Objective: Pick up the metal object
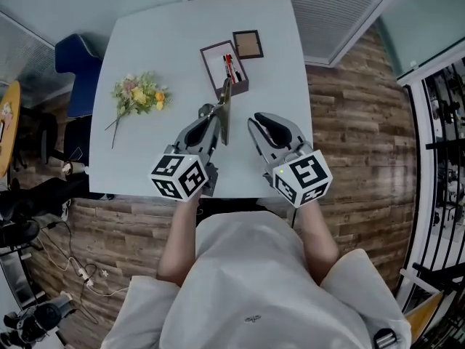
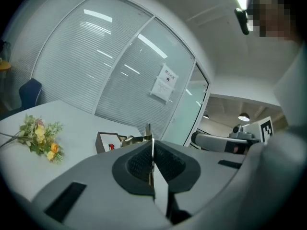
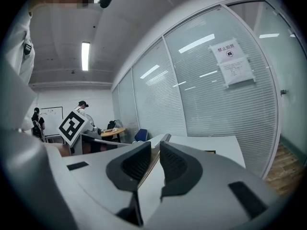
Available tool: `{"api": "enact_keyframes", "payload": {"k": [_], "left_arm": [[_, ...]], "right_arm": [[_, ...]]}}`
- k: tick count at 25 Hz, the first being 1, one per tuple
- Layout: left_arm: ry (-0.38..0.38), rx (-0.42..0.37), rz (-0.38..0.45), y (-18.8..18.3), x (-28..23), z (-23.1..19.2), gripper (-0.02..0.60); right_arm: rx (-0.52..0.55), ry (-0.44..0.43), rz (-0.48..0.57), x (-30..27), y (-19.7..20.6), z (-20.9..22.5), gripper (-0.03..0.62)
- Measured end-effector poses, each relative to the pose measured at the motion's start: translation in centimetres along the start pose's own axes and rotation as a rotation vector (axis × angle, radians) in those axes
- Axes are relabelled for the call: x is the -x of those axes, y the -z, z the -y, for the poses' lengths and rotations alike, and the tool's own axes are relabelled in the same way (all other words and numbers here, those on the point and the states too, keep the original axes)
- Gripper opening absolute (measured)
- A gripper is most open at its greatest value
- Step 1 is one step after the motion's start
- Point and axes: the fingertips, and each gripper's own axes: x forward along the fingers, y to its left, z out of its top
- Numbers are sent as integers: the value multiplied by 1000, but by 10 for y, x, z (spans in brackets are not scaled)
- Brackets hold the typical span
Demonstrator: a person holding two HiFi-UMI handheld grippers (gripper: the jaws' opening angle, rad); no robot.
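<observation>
The metal object is a thin flat strip, held upright above the front of the white table. My left gripper is shut on its lower part. In the left gripper view the pads press on the strip edge-on, and its top sticks out past them. My right gripper hovers just right of the strip, its jaws a narrow gap apart and nothing clamped. In the right gripper view a length of the strip shows in the gap of the gripper; I cannot tell whether it lies between the pads or beyond them.
On the table stand a dark open box with red pens, a small picture frame behind it and a bunch of flowers to the left. A blue chair sits at the table's left. Glass walls with blinds surround the table.
</observation>
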Motion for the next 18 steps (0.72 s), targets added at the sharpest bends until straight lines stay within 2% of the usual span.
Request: {"api": "enact_keyframes", "payload": {"k": [10,18], "left_arm": [[13,-106,107,-49,16,27,21],[-1,-195,130,-64,22,40,21]], "right_arm": [[52,-4,56,-1,-33,-7,63],[71,-2,70,1,-45,-8,63]]}}
